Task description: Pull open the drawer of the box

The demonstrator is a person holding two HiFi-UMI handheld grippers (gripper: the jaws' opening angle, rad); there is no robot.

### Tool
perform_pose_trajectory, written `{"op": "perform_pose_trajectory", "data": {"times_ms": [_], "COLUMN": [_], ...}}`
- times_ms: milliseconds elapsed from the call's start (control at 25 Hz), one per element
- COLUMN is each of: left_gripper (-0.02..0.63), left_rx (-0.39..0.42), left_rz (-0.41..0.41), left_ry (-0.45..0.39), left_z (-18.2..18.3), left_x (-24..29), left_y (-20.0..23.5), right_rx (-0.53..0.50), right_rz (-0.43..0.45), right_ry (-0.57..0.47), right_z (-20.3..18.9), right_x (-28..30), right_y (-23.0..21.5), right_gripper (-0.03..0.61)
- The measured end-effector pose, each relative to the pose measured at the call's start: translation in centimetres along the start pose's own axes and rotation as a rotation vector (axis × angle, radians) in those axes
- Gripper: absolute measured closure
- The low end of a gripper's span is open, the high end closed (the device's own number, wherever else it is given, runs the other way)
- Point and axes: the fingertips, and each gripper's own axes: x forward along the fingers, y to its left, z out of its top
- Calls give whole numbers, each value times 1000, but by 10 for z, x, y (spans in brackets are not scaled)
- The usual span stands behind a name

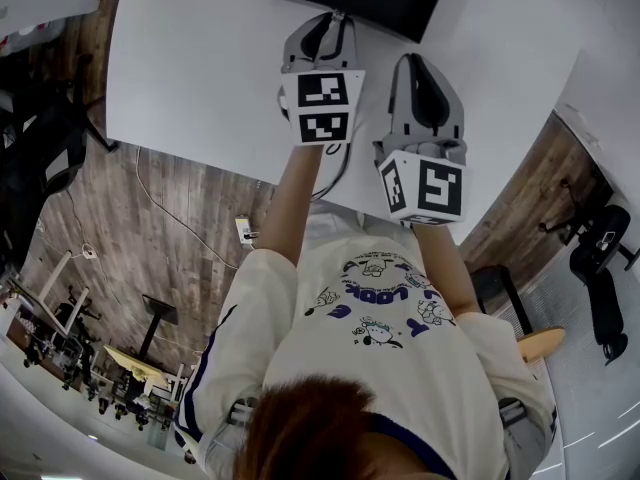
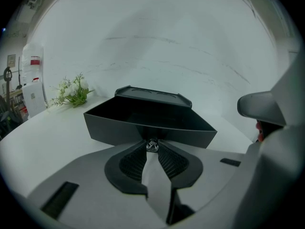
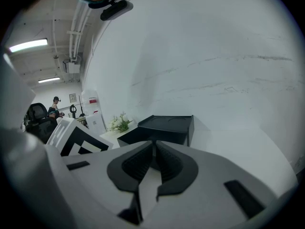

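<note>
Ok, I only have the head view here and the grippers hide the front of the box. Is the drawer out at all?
Observer: Yes. The left gripper view shows the drawer drawn well out of the box.
Operator: What is the left one holding?
Observer: The left gripper is shut on the drawer's small silver knob.
Operator: And the right?
Observer: The right gripper has its jaws together on nothing, short of the box.
</note>
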Motion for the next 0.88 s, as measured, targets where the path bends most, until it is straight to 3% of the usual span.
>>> {"op": "perform_pose_trajectory", "data": {"times_ms": [880], "left_gripper": [532], "left_rx": [-23], "left_rz": [10], "left_ry": [5], "left_z": [-6], "left_x": [3], "left_y": [5], "right_rx": [8], "right_rz": [-11], "right_ry": [11], "right_z": [-1], "right_x": [-1], "right_y": [-5], "right_gripper": [537]}}
